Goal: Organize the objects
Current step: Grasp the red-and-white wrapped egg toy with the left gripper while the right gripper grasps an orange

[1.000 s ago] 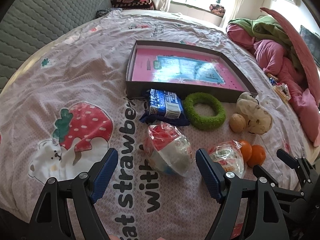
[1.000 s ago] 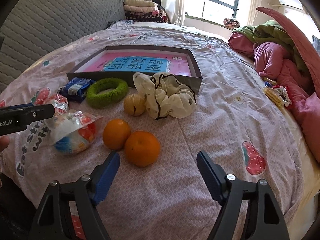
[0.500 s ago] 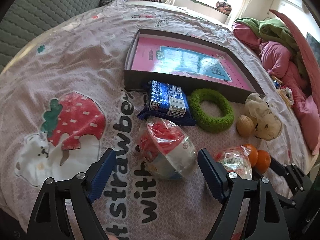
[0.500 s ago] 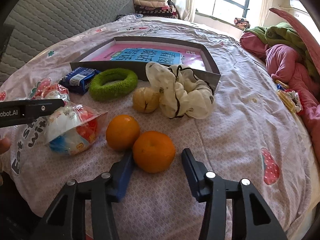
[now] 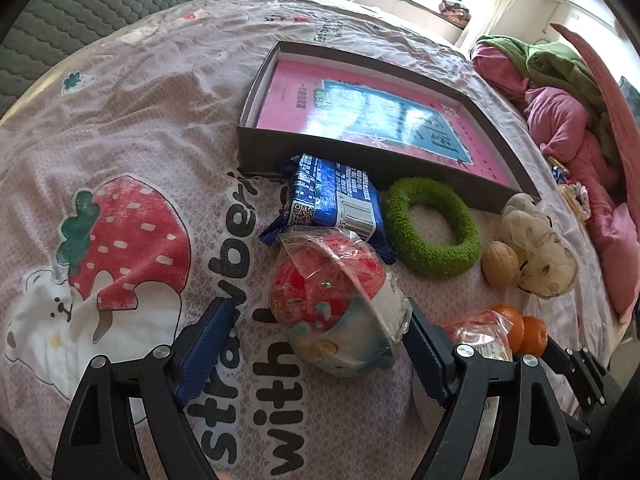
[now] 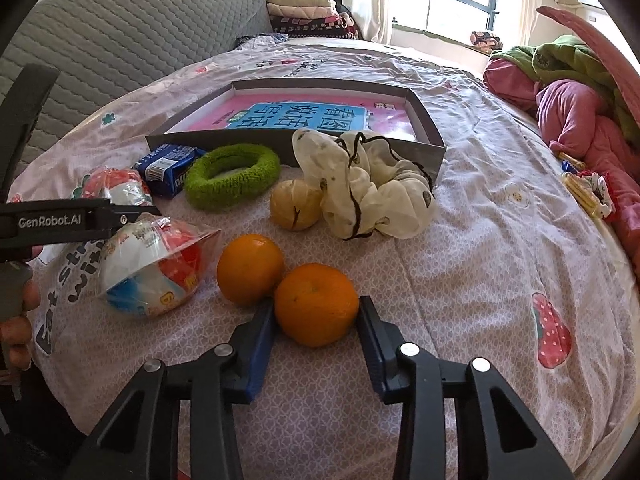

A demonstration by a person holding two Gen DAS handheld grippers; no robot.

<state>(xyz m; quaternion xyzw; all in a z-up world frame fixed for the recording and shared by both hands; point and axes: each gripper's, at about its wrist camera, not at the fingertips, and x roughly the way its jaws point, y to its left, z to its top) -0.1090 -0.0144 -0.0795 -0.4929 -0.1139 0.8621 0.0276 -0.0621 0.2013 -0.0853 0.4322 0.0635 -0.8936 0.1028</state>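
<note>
A shallow grey box (image 5: 320, 151) with a pink book inside lies on the bed; it also shows in the right wrist view (image 6: 424, 120). My left gripper (image 5: 316, 328) is open around a plastic-wrapped red and white toy egg (image 5: 336, 304); its right pad touches the wrapper, the left pad stands apart. My right gripper (image 6: 316, 320) is shut on the nearer orange (image 6: 316, 304), which rests on the sheet. A second orange (image 6: 250, 274) touches it on the left.
Before the box lie a blue snack pack (image 5: 336, 204), a green fuzzy ring (image 5: 432, 226), a walnut (image 5: 500, 268), a cream scrunchie (image 6: 372, 188) and a second wrapped egg (image 6: 156, 268). Pink and green bedding (image 6: 576, 92) is piled at the right.
My right gripper moved forward and closed its fingers onto the nearer orange. My left gripper moved forward so the wrapped toy egg now sits between its open fingers.
</note>
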